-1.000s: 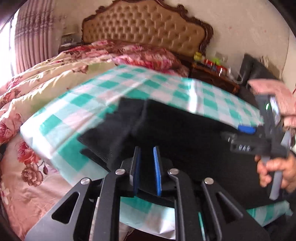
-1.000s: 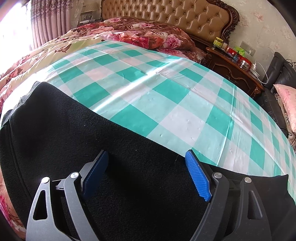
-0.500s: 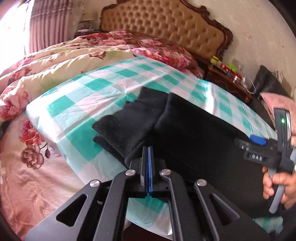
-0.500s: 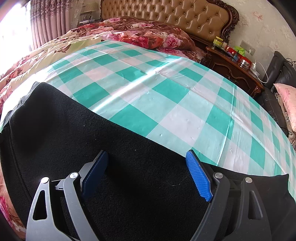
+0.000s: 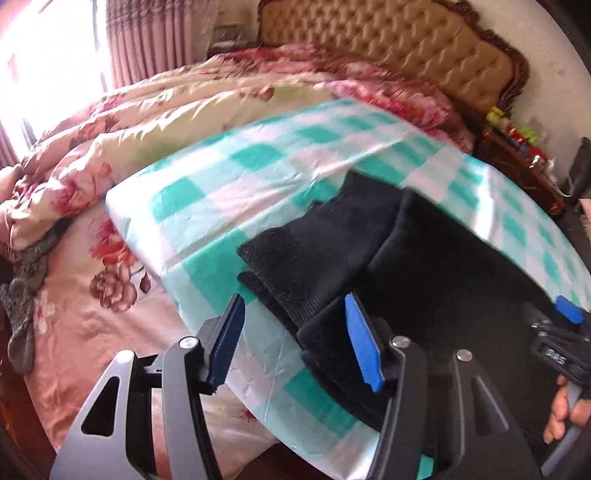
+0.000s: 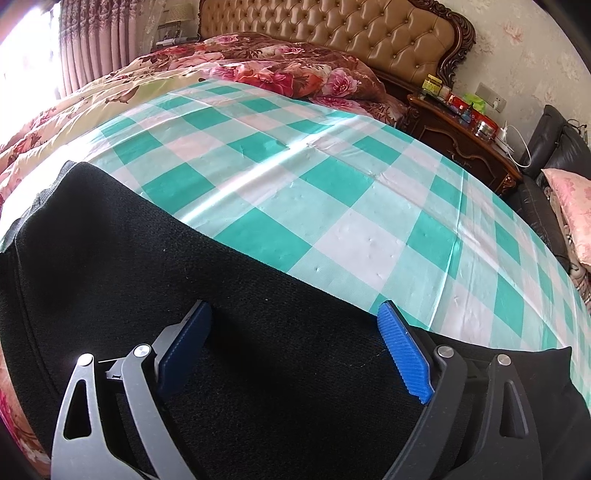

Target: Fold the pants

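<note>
While the pants (image 5: 436, 266) lay flat on the checked cloth (image 5: 229, 206), the left gripper (image 5: 295, 339) hung above their near left corner with its jaws spread wide and nothing between them. Its left pad sat over bare cloth; its right pad stood over the folded black edge, and whether it touched the fabric could not be told. Ribbed cuffs (image 5: 306, 266) lay stacked at the left end of the garment, one layer over another, near the cloth's edge. That view was blurred by motion.

The right gripper (image 6: 295, 339) was also wide open and held nothing. Both blue pads were low over the broad black panel, which filled the lower half of the right wrist view (image 6: 155, 280); contact could not be judged. In the left wrist view the right gripper (image 5: 561, 325) showed at the right edge over the pants, with the person's hand (image 5: 565, 413) around its handle.

The cloth covered part of a bed (image 6: 266, 70) with floral bedding and a tufted headboard (image 6: 332, 33). A wooden nightstand (image 6: 465, 136) beside the bed carried small jars and packets, too small to identify. A grey garment (image 5: 26, 306) lay on the bedding at the far left.
</note>
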The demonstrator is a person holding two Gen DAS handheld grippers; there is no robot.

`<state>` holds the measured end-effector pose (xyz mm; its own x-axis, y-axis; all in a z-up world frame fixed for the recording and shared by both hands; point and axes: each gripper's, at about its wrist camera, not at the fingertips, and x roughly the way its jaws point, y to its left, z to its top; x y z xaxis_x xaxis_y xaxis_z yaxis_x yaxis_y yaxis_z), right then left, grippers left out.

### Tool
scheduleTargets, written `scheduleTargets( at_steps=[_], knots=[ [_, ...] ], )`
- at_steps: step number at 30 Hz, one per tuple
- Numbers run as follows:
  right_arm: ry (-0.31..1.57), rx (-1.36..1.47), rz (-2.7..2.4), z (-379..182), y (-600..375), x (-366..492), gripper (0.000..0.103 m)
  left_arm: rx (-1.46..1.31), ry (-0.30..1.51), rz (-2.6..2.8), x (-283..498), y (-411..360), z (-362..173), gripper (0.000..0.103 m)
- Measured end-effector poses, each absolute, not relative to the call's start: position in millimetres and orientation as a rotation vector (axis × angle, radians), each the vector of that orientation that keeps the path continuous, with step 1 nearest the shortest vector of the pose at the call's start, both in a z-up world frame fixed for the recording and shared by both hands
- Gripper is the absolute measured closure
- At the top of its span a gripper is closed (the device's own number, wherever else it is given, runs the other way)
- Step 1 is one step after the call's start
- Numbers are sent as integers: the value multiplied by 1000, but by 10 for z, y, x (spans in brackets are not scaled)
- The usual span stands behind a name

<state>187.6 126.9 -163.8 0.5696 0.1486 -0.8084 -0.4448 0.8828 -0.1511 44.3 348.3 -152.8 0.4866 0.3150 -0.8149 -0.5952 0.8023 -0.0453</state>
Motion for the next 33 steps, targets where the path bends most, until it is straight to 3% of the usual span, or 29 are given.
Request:
scheduleTargets(
  at_steps=[1,10,14,18,33],
  knots=[
    [906,-352,359,-1638,1259,1885,15,-338,908,583,444,3491,-1537,37],
    [839,-401,477,-1365,1565,1809,23,-317,914,592,426,3503,-1551,35],
    [821,-433,605,-1240,1927,1780,42,-312,914,593,426,3495,-1557,34],
    [852,-473,678,-1278,2275,1853,54,-310,915,594,427,3491,-1554,33],
    [910,-567,704,-1630,2652,2004,63,-311,917,592,421,3492,-1578,31]
  ],
)
